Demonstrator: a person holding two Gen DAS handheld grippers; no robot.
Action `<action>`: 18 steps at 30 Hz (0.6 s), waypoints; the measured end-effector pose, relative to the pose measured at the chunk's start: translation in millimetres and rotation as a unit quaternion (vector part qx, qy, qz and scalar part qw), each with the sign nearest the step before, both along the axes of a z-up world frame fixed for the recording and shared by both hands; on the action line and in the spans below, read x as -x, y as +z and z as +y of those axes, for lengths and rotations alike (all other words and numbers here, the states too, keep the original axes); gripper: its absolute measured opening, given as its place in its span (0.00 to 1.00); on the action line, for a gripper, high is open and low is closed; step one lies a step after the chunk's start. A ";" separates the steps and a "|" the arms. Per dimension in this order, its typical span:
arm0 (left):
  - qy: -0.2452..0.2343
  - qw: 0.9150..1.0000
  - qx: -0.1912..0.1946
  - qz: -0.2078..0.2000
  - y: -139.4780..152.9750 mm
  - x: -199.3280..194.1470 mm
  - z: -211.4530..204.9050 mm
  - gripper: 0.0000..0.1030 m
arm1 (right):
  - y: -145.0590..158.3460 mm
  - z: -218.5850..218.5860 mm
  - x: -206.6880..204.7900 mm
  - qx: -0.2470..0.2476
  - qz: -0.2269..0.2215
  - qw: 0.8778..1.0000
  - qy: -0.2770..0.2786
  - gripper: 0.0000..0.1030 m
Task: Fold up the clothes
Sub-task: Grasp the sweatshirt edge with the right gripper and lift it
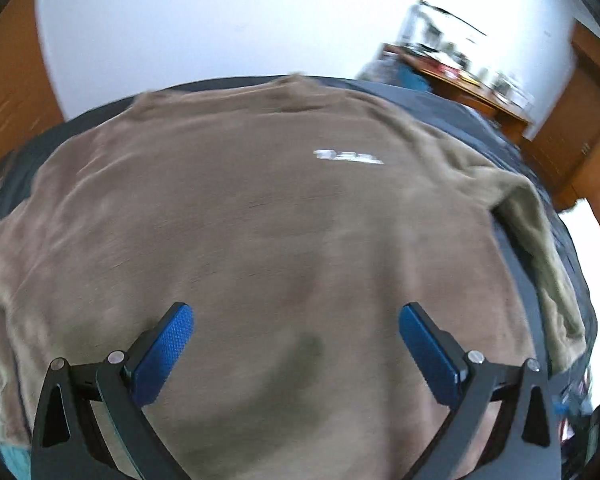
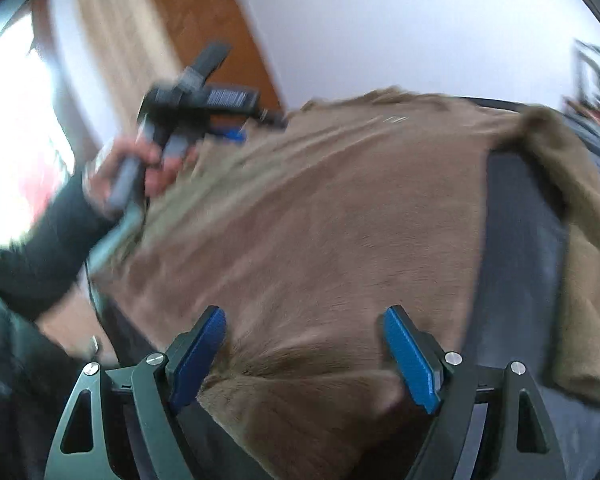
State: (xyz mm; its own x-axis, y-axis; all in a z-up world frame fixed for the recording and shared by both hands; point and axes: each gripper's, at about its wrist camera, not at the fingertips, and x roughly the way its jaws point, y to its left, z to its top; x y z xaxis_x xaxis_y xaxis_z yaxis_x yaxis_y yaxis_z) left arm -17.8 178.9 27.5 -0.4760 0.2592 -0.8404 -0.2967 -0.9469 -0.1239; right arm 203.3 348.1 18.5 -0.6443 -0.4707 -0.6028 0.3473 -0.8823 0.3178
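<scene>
A brown long-sleeved top (image 1: 260, 208) with a small white chest print (image 1: 348, 157) lies spread on a dark surface (image 1: 524, 280). My left gripper (image 1: 296, 312) hovers over its lower body, blue pads wide apart, nothing between them. One sleeve (image 1: 540, 240) trails down the right side. In the right wrist view the same top (image 2: 320, 208) fills the middle. My right gripper (image 2: 304, 316) stands open above the hem corner (image 2: 300, 392), which lies between the pads without being pinched. The other gripper (image 2: 192, 100) shows at upper left, held by a hand (image 2: 140, 168). Both views are motion-blurred.
A wooden desk (image 1: 472, 88) cluttered with items stands at the back right by a wooden door (image 1: 580, 128). A white wall (image 1: 220, 20) lies behind. A dark sleeve (image 2: 48, 248) of the person enters from the left, with an orange door (image 2: 212, 28) behind.
</scene>
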 end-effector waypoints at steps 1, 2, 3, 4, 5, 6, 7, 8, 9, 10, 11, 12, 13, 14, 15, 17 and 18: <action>-0.006 1.000 0.002 0.002 -2.1 -0.7 6.3 1.00 | 4.4 11.8 -3.2 0.002 0.006 1.000 -0.028 0.81; -0.012 1.000 0.002 0.002 -6.5 -0.4 11.4 1.00 | 9.8 27.0 -8.5 -0.004 0.014 0.998 -0.067 0.81; -0.016 1.000 0.000 0.001 -11.3 0.4 15.1 1.00 | 14.0 39.2 -13.1 -0.009 0.019 0.995 -0.099 0.81; -0.018 1.000 -0.005 -0.005 -17.1 2.3 16.1 1.00 | 17.4 50.8 -17.6 -0.012 0.021 0.991 -0.128 0.81; -0.018 1.000 -0.011 -0.011 -23.0 4.7 16.7 1.00 | 20.8 65.3 -23.2 -0.017 0.022 0.986 -0.164 0.81; -0.017 0.999 -0.019 -0.019 -29.7 8.7 15.1 1.00 | 23.4 77.3 -27.6 -0.024 0.022 0.980 -0.195 0.81; -0.013 0.999 -0.029 -0.026 -36.2 12.6 11.4 1.00 | 25.9 87.5 -31.0 -0.032 0.022 0.974 -0.223 0.81; -0.008 0.999 -0.035 -0.028 -40.5 15.1 7.0 1.00 | 28.9 98.3 -33.9 -0.043 0.023 0.967 -0.251 0.81; -0.006 0.999 -0.040 -0.025 -42.8 16.0 2.8 1.00 | 30.0 106.6 -34.1 -0.053 0.021 0.962 -0.267 0.81; -0.006 0.999 -0.044 -0.015 -41.7 14.5 -0.5 1.00 | 30.2 113.8 -33.2 -0.063 0.018 0.958 -0.278 0.81; -0.008 0.999 -0.047 -0.014 -41.2 13.6 -2.4 1.00 | 30.4 121.0 -32.2 -0.073 0.014 0.955 -0.288 0.81; -0.009 0.999 -0.050 -0.012 -40.7 12.7 -4.3 1.00 | 28.7 125.9 -29.1 -0.078 0.010 0.953 -0.294 0.81; -0.011 0.999 -0.052 -0.011 -40.5 11.9 -5.6 1.00 | 26.1 129.8 -25.0 -0.081 0.004 0.951 -0.299 0.80; -0.012 0.999 -0.051 -0.009 -40.9 11.5 -5.8 1.00 | 21.8 133.4 -18.8 -0.082 -0.003 0.950 -0.302 0.79; -0.013 0.999 -0.051 -0.007 -41.3 11.0 -6.0 1.00 | 18.6 134.8 -13.5 -0.080 -0.010 0.950 -0.300 0.71; -0.015 0.999 -0.051 -0.004 -42.1 10.1 -6.4 1.00 | 12.1 134.0 -2.8 -0.079 -0.025 0.954 -0.290 0.58; -0.016 0.999 -0.050 -0.002 -42.5 9.6 -6.6 1.00 | 6.9 131.0 2.6 -0.084 -0.032 0.956 -0.281 0.53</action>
State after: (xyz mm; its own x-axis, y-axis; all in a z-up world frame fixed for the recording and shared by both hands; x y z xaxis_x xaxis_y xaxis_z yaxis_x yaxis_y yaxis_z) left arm -27.5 172.3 -15.0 -0.4631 0.3579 -0.8108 -0.3267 -0.9193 -0.2192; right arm 200.7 479.2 25.5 -0.7257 0.0451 -0.6866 -0.2119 -0.9640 0.1606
